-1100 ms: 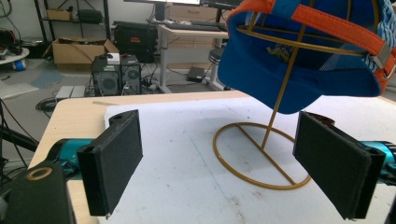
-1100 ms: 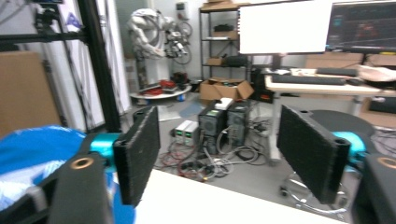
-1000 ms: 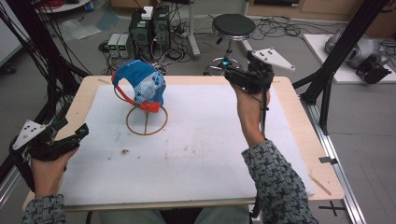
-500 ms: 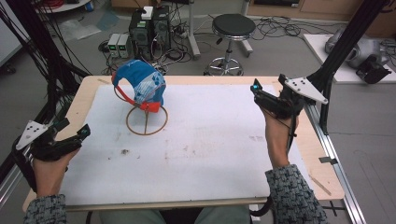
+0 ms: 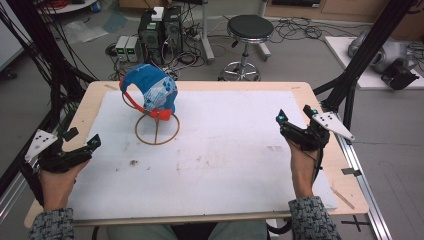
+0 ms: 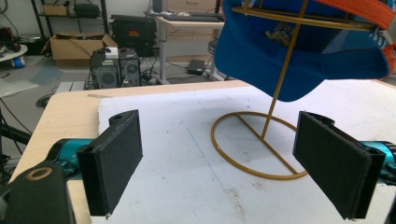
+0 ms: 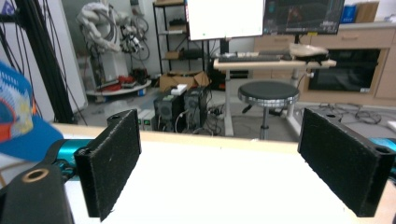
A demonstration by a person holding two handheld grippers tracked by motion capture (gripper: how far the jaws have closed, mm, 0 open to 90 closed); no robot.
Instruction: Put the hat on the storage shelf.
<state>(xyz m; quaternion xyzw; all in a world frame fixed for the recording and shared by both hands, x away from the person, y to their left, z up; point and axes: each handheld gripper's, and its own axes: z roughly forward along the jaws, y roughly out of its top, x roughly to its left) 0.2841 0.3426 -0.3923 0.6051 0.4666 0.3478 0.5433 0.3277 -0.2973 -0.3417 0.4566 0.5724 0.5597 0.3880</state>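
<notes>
Right now I have both grippers parked at the table edges with nothing in them: the left gripper point(image 5: 80, 150) sits at the near-left side with its jaws wide apart, and the right gripper point(image 5: 296, 126) rests by the right edge, jaws equally spread. The blue cap point(image 5: 149, 93) hangs on the gold wire stand point(image 5: 158, 129) toward the far-left part of the white mat point(image 5: 240, 165), well apart from either tool.

From the left gripper view the cap's blue brim point(image 6: 299, 65) droops just above and beyond my jaws, with the stand's ring base point(image 6: 254, 144) on the mat below it. I judge the work is to take the cap off, so I'd go in with the left gripper, since it is nearer. I'd aim the pads at the brim edge (it's the stiffest part, and the orange strap point(image 5: 134, 102) looks likely to slip), keep clear of the slanted wire stem, close firmly, then lift up and away. The stand looks light; I may want the right gripper pinning its ring.
</notes>
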